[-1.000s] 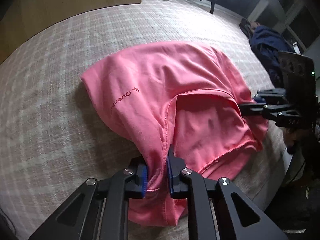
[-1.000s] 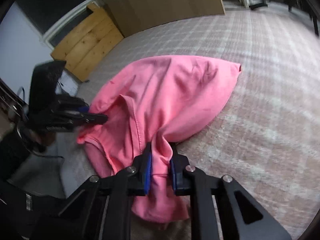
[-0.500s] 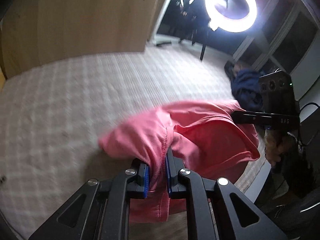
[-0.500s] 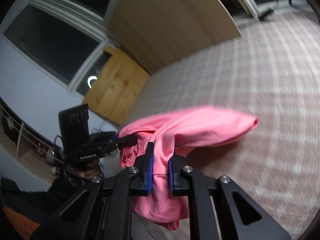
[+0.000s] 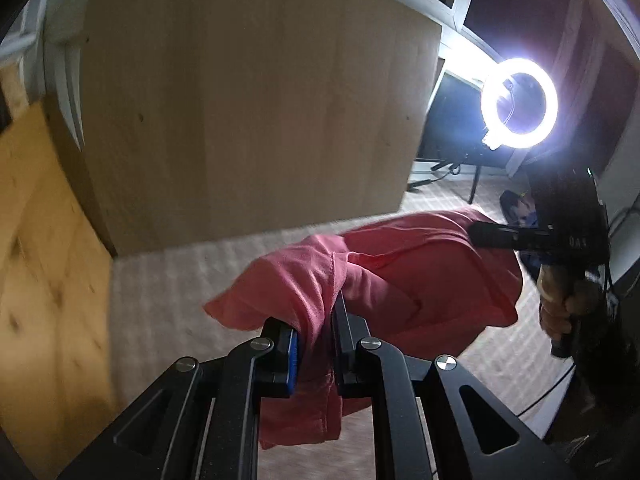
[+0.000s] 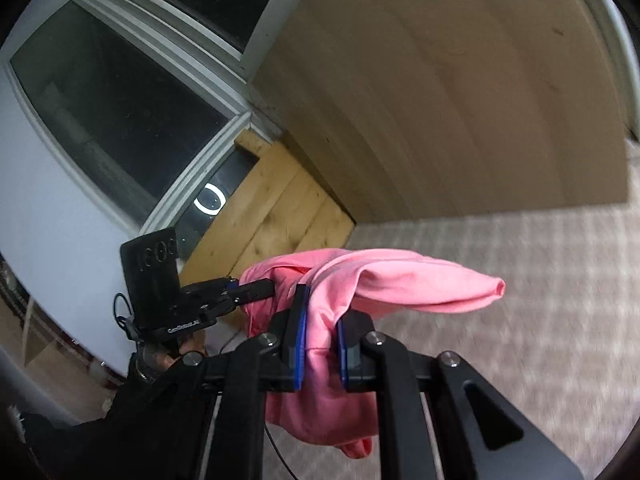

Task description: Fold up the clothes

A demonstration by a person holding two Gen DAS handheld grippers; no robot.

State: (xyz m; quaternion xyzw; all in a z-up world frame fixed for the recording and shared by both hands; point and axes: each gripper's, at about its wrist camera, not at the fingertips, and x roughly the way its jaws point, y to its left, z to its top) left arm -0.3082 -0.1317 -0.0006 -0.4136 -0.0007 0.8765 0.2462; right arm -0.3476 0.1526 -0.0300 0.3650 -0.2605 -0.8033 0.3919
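A pink T-shirt hangs in the air between both grippers, lifted off the checked bed cover. My left gripper is shut on a bunched seam of it, cloth trailing below the pads. In the right wrist view the same pink T-shirt billows out to the right, and my right gripper is shut on another bunch of its fabric. Each view shows the other gripper too: the right gripper at the shirt's far edge with a hand on its handle, the left gripper likewise.
A tall wooden headboard stands behind the bed, with a yellow pine panel beside it. A lit ring light glares at the right. Dark blue clothing lies past the shirt. Dark windows fill the wall.
Both grippers have risen and tilted upward, carrying the pink T-shirt off the bed cover where it lay spread. The shirt now hangs stretched between them; both stayed shut on it.
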